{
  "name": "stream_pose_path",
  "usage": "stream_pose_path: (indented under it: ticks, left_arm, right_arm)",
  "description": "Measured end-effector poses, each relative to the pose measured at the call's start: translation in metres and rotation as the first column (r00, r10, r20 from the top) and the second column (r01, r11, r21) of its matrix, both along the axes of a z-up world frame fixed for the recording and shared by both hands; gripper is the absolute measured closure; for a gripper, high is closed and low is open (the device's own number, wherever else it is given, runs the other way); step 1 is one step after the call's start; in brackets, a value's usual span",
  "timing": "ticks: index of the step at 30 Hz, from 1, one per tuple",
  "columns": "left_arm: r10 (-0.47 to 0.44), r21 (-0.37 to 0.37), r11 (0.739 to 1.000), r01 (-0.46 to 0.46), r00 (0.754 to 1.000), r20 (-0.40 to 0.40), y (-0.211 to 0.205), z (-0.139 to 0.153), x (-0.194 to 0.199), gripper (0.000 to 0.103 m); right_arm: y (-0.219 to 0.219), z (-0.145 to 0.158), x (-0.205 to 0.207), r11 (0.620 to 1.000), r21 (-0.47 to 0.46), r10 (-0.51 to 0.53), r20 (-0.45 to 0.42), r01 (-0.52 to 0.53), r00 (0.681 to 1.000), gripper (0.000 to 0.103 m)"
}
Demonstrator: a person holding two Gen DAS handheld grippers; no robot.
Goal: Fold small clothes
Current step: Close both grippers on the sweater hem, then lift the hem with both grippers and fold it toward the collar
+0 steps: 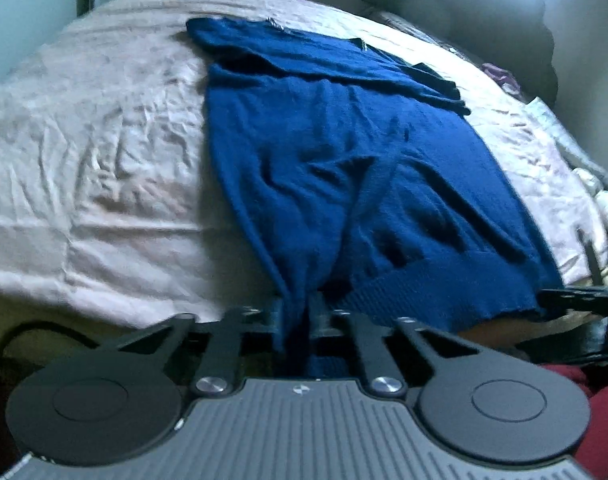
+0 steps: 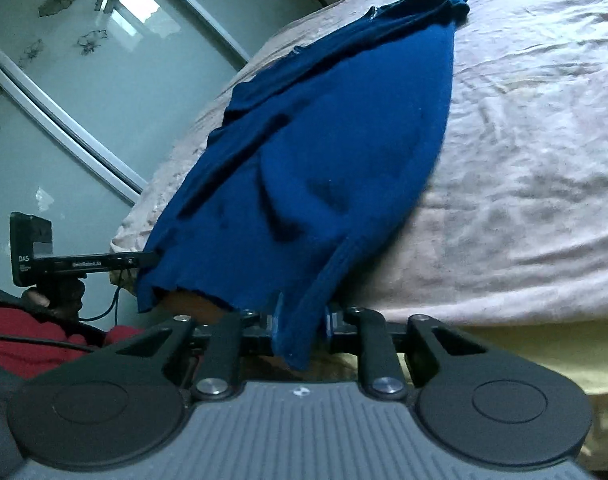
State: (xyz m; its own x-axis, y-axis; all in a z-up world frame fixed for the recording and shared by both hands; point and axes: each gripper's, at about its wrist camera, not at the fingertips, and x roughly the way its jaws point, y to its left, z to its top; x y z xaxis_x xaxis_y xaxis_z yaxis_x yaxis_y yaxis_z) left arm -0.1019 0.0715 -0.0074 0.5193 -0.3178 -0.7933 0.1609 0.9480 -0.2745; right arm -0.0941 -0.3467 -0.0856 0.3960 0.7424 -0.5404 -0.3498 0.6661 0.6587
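A dark blue knit sweater [image 1: 343,152] lies stretched along the bed, its sleeves folded across the far end. My left gripper [image 1: 298,312] is shut on the near left corner of its ribbed hem. My right gripper [image 2: 302,316] is shut on the near right corner of the same hem; the sweater [image 2: 323,140] runs away from it toward the far end of the bed. The right gripper [image 1: 575,294] shows at the right edge of the left wrist view, and the left gripper [image 2: 104,262] at the left of the right wrist view.
The bed is covered by a wrinkled pale pink sheet [image 1: 104,140]. A mirrored sliding wardrobe door [image 2: 64,80] stands beyond the bed. Red fabric [image 2: 32,340] is near the bed's front edge. Small items [image 1: 499,74] lie at the far right of the bed.
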Motion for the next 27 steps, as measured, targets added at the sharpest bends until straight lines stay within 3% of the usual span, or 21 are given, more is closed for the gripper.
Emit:
stream_pose_path:
  ticks: [4, 9, 14, 27]
  left_arm:
    - [-0.031, 0.021, 0.999, 0.030, 0.999, 0.037, -0.005, 0.006, -0.004, 0.097]
    - [-0.071, -0.004, 0.997, 0.073, 0.986, 0.149, -0.009, 0.032, -0.011, 0.097]
    - [-0.061, -0.061, 0.995, 0.077, 0.969, 0.239, -0.009, 0.055, -0.007, 0.097]
    - [0.055, -0.258, 0.966, 0.030, 0.948, 0.315, 0.009, 0.081, 0.020, 0.097]
  right_arm:
    - [-0.002, 0.003, 0.000, 1.000, 0.005, -0.024, 0.012, 0.024, 1.000, 0.096]
    - [-0.014, 0.021, 0.006, 0.994, 0.092, -0.064, 0.080, 0.056, 0.995, 0.096]
    - [-0.020, 0.039, 0.017, 0.986, 0.156, -0.089, 0.144, 0.066, 0.985, 0.096]
    - [-0.025, 0.069, 0.045, 0.955, 0.273, -0.192, 0.272, 0.115, 0.943, 0.096]
